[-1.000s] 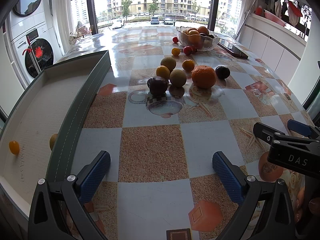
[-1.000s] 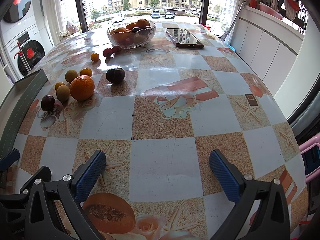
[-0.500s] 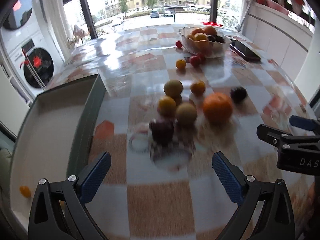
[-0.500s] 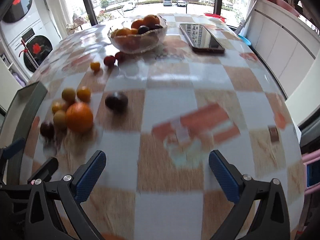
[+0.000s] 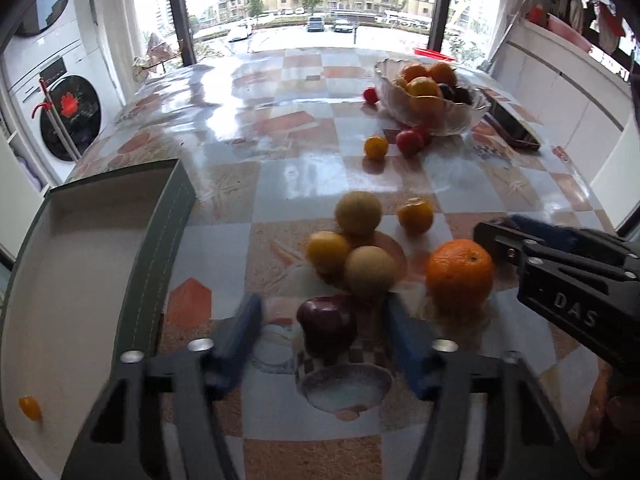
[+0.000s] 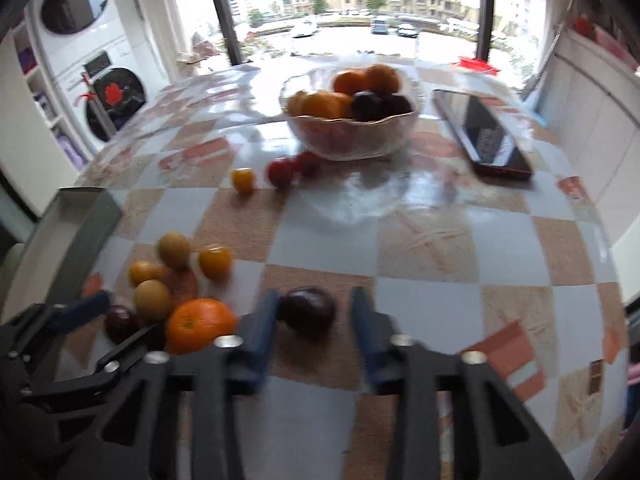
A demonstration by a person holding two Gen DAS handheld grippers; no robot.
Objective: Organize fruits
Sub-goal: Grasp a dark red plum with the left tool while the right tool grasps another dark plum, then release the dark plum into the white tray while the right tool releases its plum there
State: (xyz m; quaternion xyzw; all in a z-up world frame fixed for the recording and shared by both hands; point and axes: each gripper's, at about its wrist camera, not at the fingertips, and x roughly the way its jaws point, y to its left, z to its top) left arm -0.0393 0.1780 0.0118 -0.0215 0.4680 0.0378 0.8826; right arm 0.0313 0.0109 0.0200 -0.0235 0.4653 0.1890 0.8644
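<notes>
My left gripper [image 5: 326,334] is open, with its blue fingers either side of a dark purple plum [image 5: 327,325] on the table, apart from it. Behind the plum lie a large orange [image 5: 459,273], two tan round fruits [image 5: 371,270] and small yellow-orange fruits [image 5: 328,251]. My right gripper [image 6: 314,320] is open around a second dark plum [image 6: 308,312]; its left finger is close to the fruit. A green-walled tray [image 5: 162,240] at the left holds a small orange fruit [image 5: 30,408].
A glass bowl [image 6: 352,136] of oranges and plums stands at the back, with small red [image 6: 280,172] and yellow fruits [image 6: 243,179] in front. A phone [image 6: 482,136] lies right of the bowl. Washing machines stand beyond the table's left edge.
Both grippers have moved forward over the table to the fruit cluster and narrowed, each now straddling a dark plum. The fruits have not moved.
</notes>
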